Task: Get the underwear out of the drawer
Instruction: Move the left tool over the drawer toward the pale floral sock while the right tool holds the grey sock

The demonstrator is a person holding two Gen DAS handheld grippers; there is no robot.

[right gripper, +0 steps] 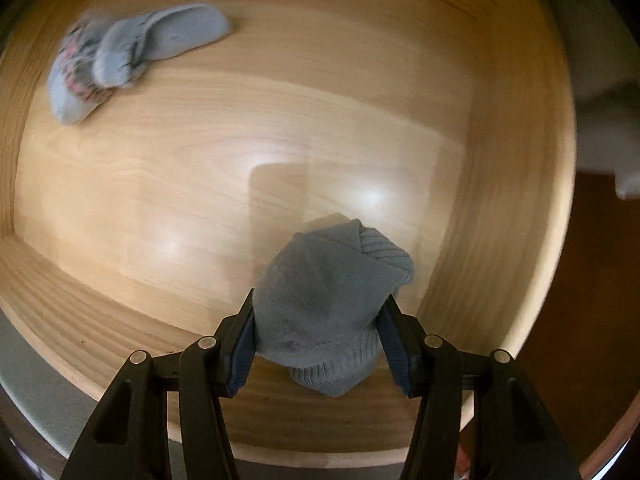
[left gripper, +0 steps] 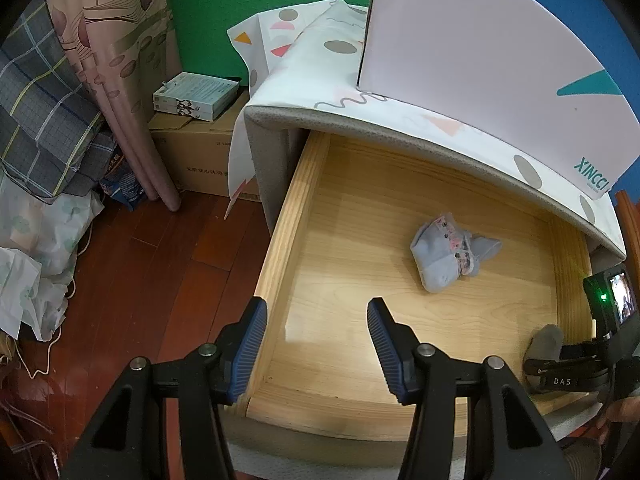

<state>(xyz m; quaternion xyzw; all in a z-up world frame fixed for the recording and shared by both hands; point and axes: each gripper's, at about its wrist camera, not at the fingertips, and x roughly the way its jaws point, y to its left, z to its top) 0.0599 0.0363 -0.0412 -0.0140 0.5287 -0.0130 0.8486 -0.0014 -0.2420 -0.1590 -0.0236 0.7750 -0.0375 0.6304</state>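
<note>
The pale wooden drawer [left gripper: 280, 236] stands pulled out of a cabinet. On its floor lies a crumpled light-blue garment [left gripper: 448, 256] with a pink pattern, seen blurred at the upper left in the right wrist view [right gripper: 120, 56]. My right gripper [right gripper: 320, 304] is shut on a folded grey knitted garment [right gripper: 328, 296], held just above the drawer floor by the right wall [right gripper: 500, 200]. That grey bundle [left gripper: 546, 340] shows at the right edge of the left wrist view. My left gripper [left gripper: 316, 320] hangs open over the drawer's front left corner, holding nothing.
A white box [left gripper: 480, 52] sits on the cabinet's patterned cloth [left gripper: 320, 64]. Left of the cabinet are a cardboard box [left gripper: 196, 160] topped with flat packs [left gripper: 196, 96], a curtain [left gripper: 120, 80], plaid bedding [left gripper: 44, 120] and dark wood floor [left gripper: 160, 272].
</note>
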